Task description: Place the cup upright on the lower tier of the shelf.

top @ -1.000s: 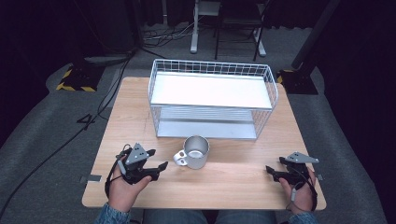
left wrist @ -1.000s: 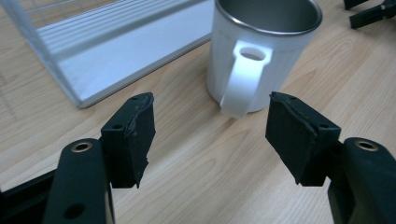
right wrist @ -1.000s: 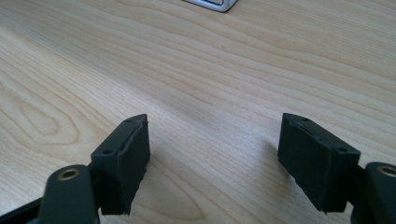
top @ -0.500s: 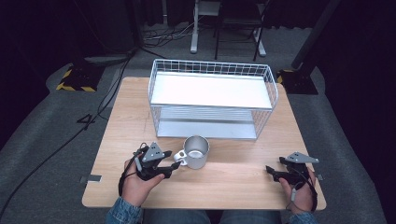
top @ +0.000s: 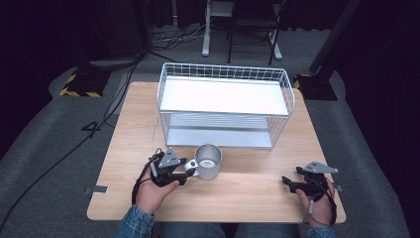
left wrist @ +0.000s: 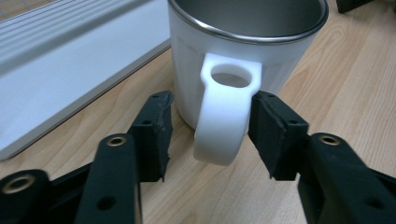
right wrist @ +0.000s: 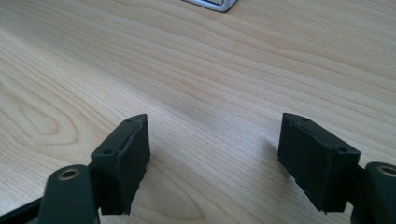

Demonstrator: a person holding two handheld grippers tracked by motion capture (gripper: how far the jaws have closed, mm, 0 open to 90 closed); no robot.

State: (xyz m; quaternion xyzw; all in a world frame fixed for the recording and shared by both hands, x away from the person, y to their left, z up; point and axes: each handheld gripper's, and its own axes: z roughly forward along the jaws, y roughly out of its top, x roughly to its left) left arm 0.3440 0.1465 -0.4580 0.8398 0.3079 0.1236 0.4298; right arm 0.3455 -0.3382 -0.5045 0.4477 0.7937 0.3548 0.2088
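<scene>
A white mug (top: 209, 161) with a steel inner wall stands upright on the wooden table (top: 247, 191), just in front of the wire rack. Its white handle (left wrist: 224, 116) points toward my left gripper (top: 186, 171). In the left gripper view the left gripper (left wrist: 210, 133) is open with the handle between its jaws. The right-hand pad (left wrist: 273, 130) is at the handle's side and the left-hand pad (left wrist: 156, 133) stands apart from it. My right gripper (top: 288, 183) rests near the table's front right corner. It is open, with bare wood between its jaws (right wrist: 215, 154).
A white wire rack (top: 225, 99) with two shelves takes up the back half of the table; its lower shelf edge (left wrist: 70, 84) lies close behind the mug. Table edges run close to both hands. Cables and stand legs sit on the floor beyond.
My left gripper has slid right across the table to the mug, and the handle now sits between its jaws. The right gripper has stayed put.
</scene>
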